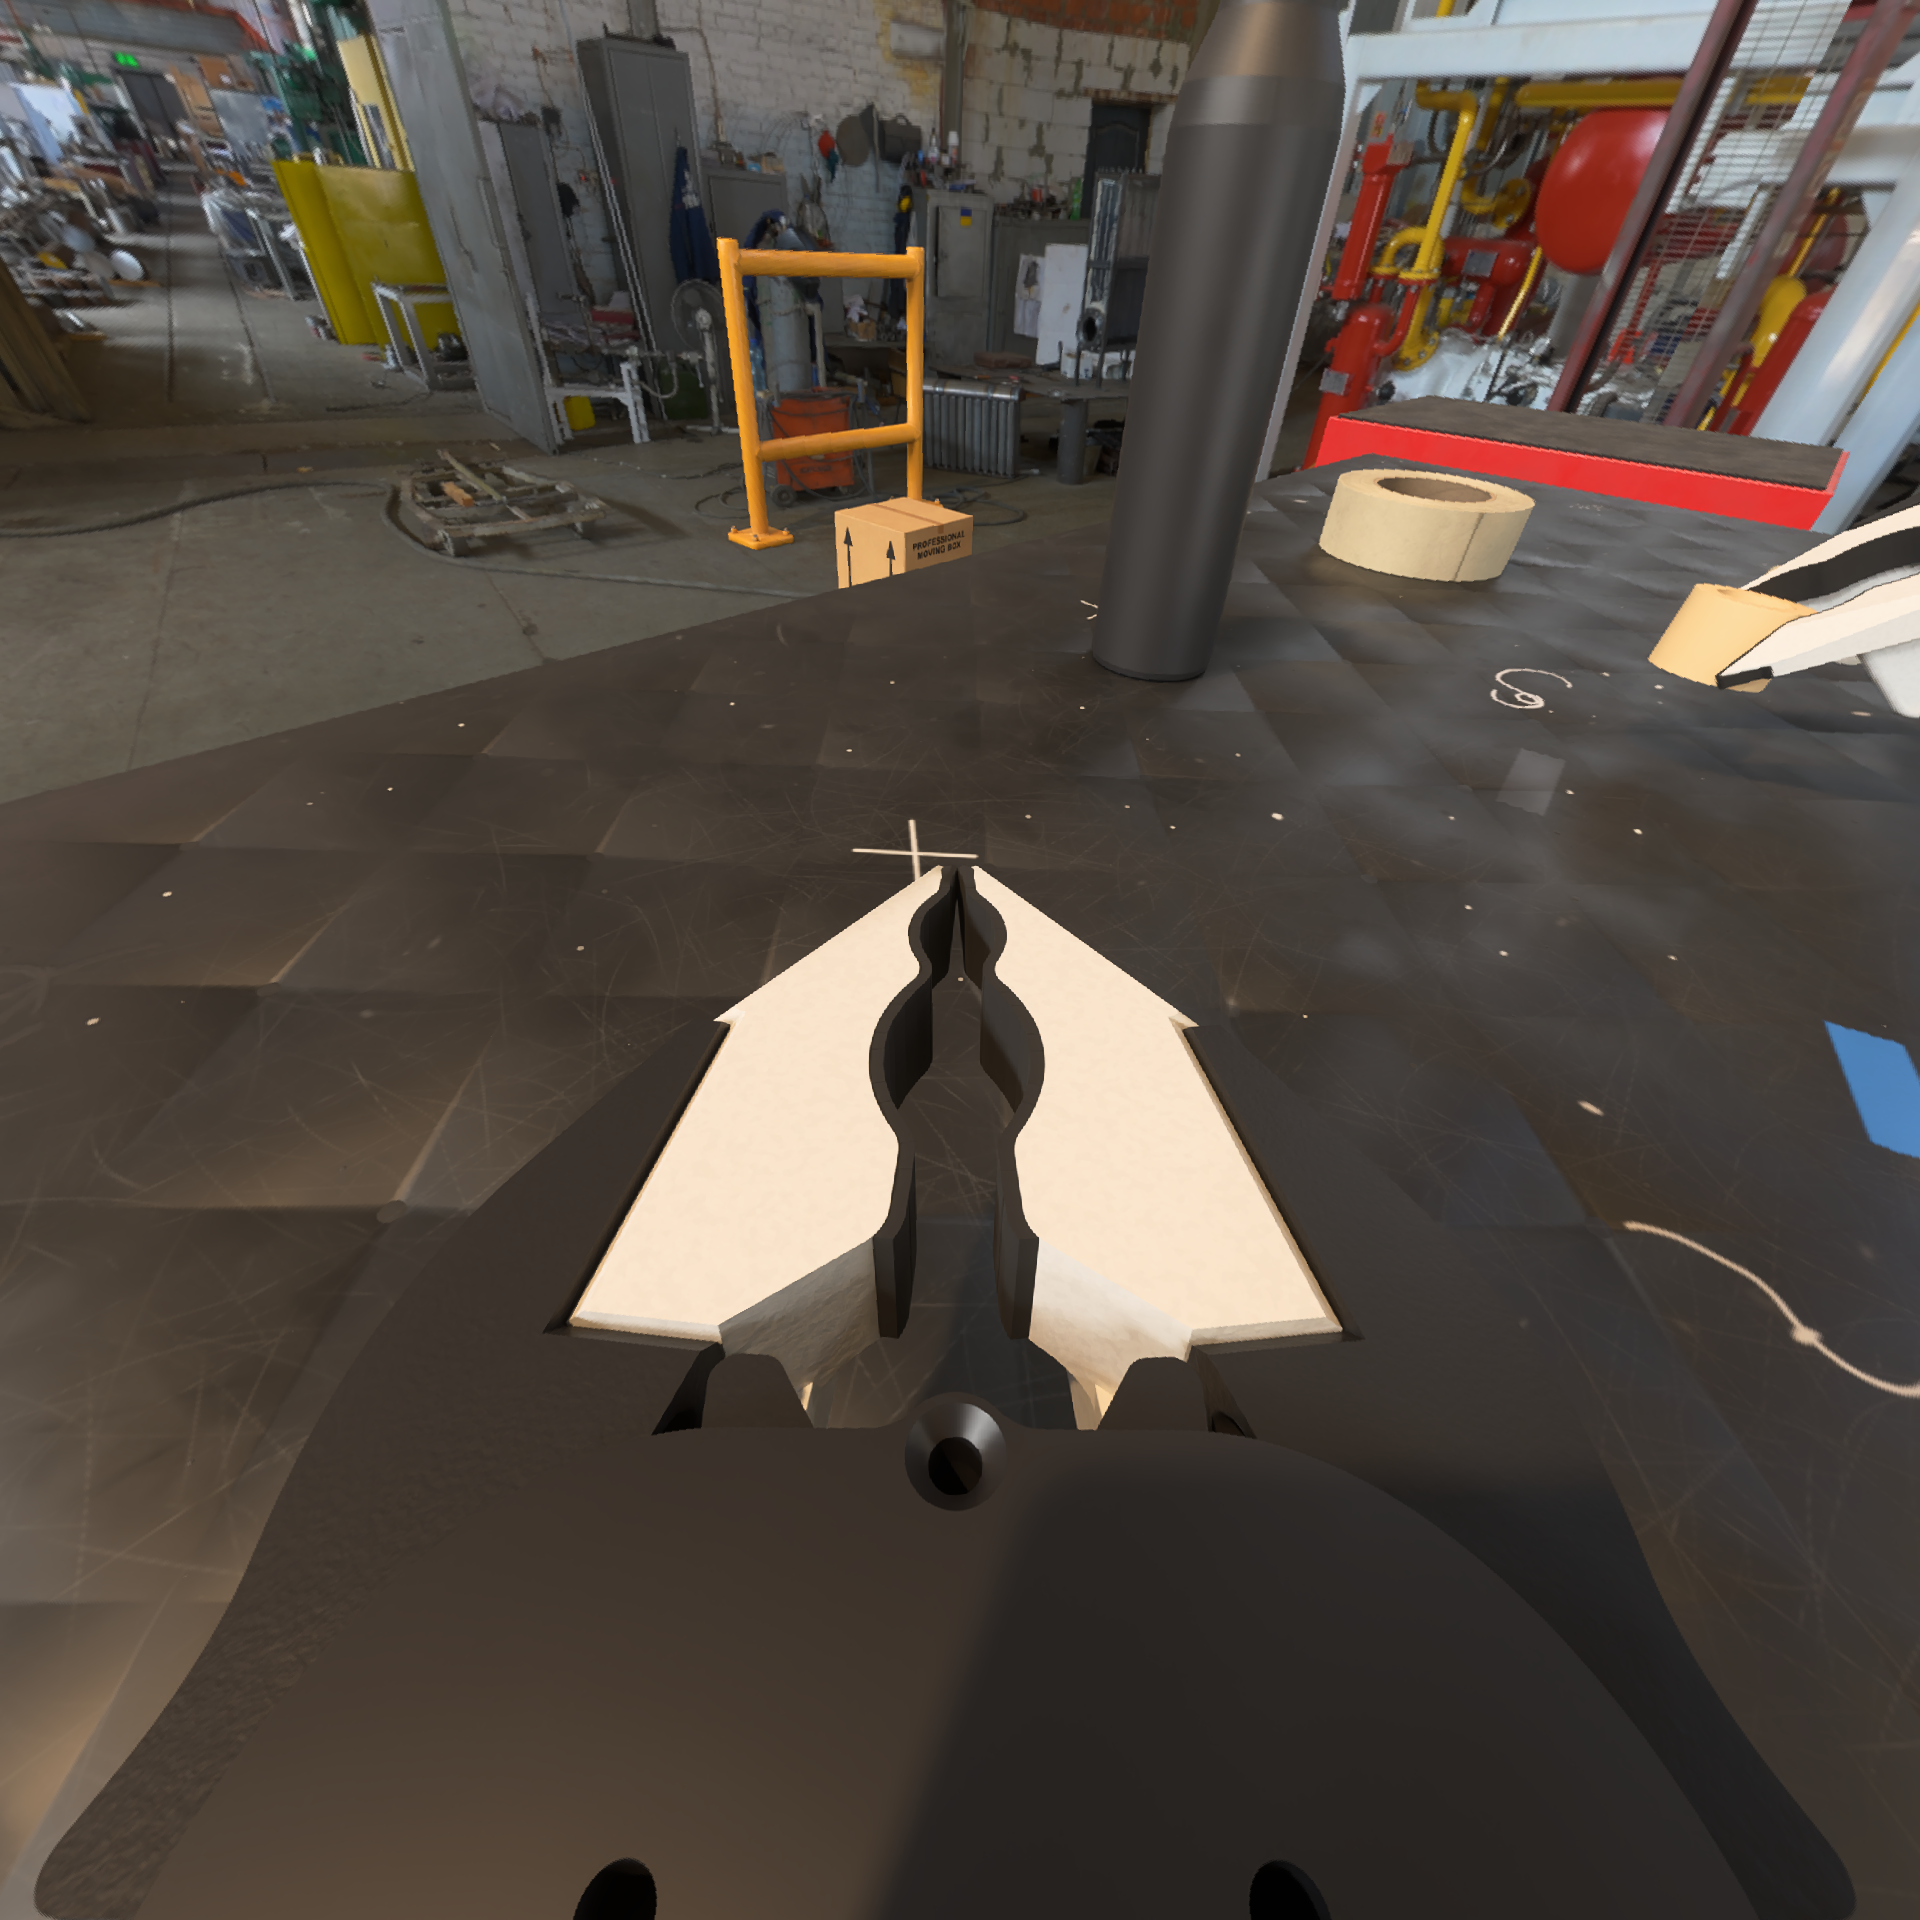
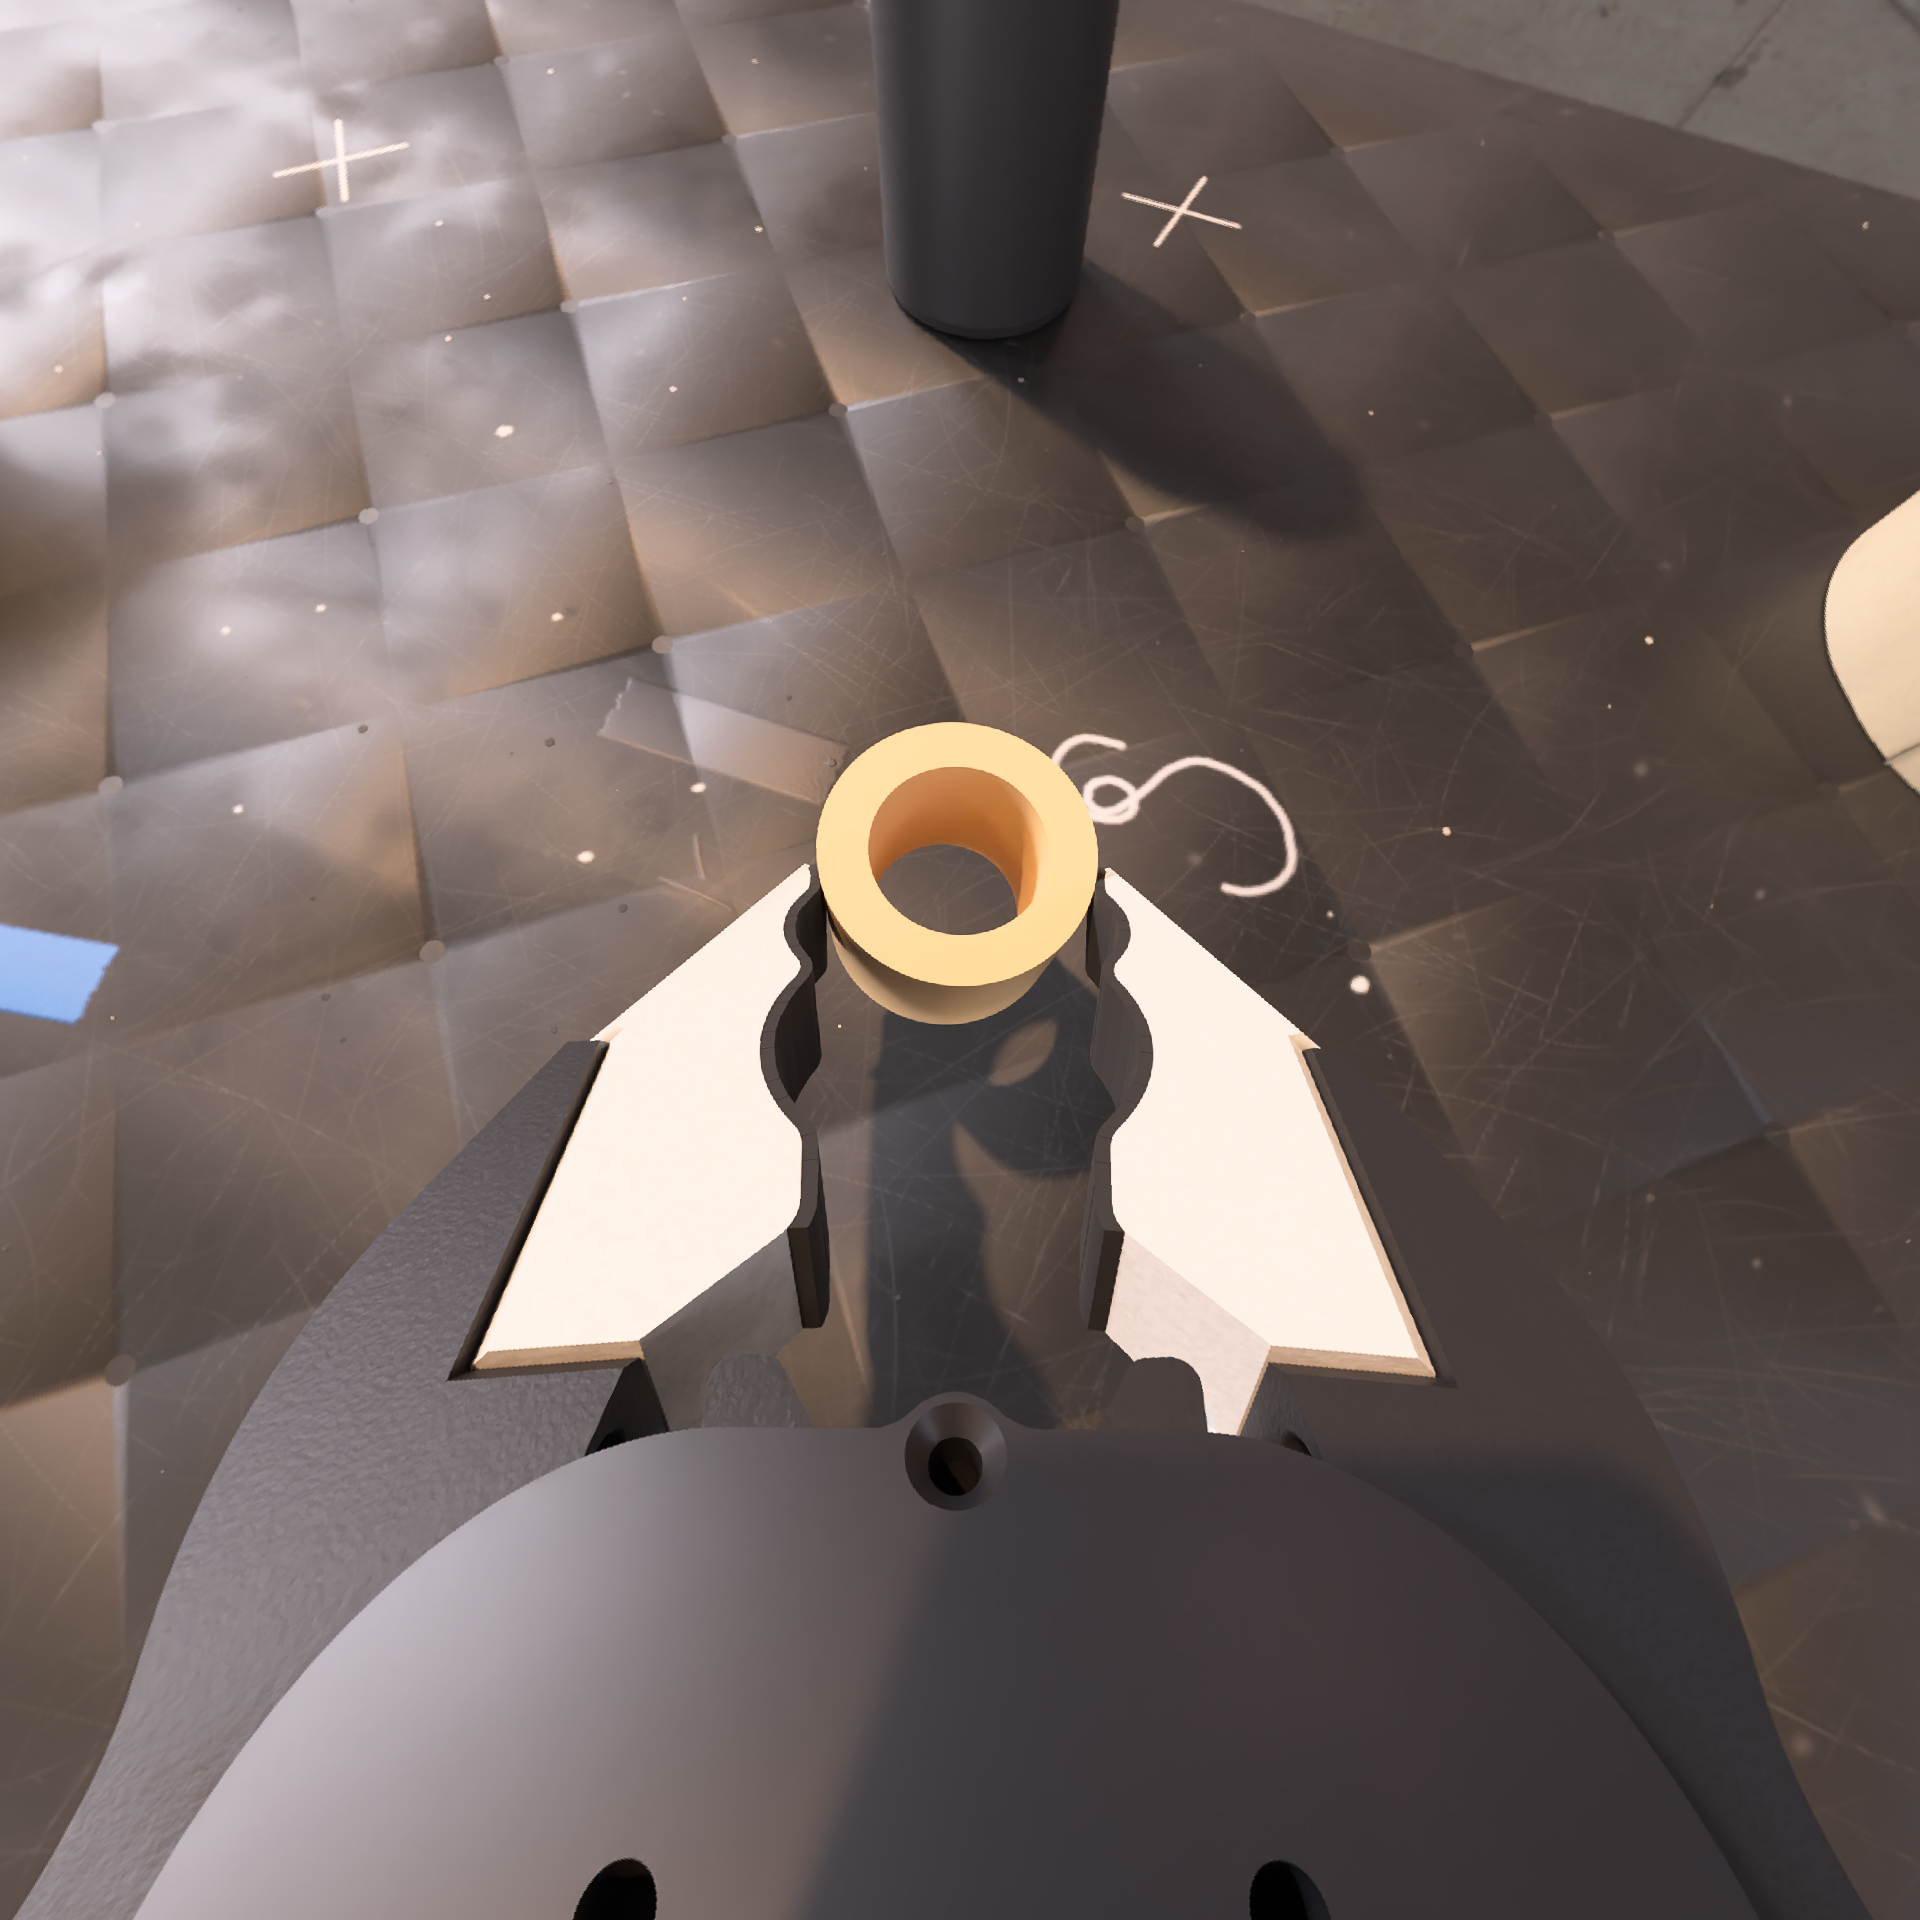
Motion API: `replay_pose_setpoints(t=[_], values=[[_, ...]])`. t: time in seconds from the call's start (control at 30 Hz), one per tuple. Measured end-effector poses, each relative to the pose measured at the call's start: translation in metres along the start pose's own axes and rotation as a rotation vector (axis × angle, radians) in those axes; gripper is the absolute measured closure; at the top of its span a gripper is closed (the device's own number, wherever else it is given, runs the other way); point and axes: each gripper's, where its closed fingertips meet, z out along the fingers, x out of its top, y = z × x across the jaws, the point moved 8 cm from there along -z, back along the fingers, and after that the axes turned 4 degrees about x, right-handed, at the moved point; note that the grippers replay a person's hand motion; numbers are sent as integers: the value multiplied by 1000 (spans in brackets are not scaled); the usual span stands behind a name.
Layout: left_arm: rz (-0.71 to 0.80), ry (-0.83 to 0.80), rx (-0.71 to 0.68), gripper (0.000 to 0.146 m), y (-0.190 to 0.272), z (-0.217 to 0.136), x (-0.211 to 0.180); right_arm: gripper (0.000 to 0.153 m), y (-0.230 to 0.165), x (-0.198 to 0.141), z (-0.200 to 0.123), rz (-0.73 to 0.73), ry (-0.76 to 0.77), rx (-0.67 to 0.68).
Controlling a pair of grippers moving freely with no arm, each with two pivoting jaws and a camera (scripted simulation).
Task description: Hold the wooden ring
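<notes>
Item count, both views combined:

- Tools — two. The left tool and the right tool.
- Wooden ring — one, small and tan.
- Tape roll — one, wide and cream-coloured, lying flat.
- Dark cylinder — one, standing upright on the bench.
- Chalk crosses — two in the right wrist view: one to the left of the cylinder, one to its right.
- Chalk squiggle — one near the ring.
- Blue patch — one.
- Beyond the bench: one yellow barrier frame and one cardboard box.
</notes>
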Motion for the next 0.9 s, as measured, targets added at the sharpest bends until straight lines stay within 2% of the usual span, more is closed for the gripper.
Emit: replay_pose_setpoints(t=[0.1,0.27,0.37,0.47,0.57,0.7,0.8,0.9], values=[[3,4,4,146,0,-1,1,102,-4,1,0,-85,-2,0],[7,4,4,146,0,-1,1,102,-14,-1,3,-341,-65,-77],[11,3,4,146,0,-1,1,102,-20,-3,7,-425,-89,-78],[11,2,0,146,1,-1,1,102,-23,-3,9,-443,-108,-87],[21,1,-11,146,3,0,1,102,-21,-2,9,-376,-113,-89],[102,5,-43,146,14,1,2,102,-16,4,2,-121,-68,-15],[191,16,-111,145,31,1,6,102,-15,11,-10,23,5,68],[318,23,-236,139,61,3,19,102,-20,20,-24,79,101,171]])
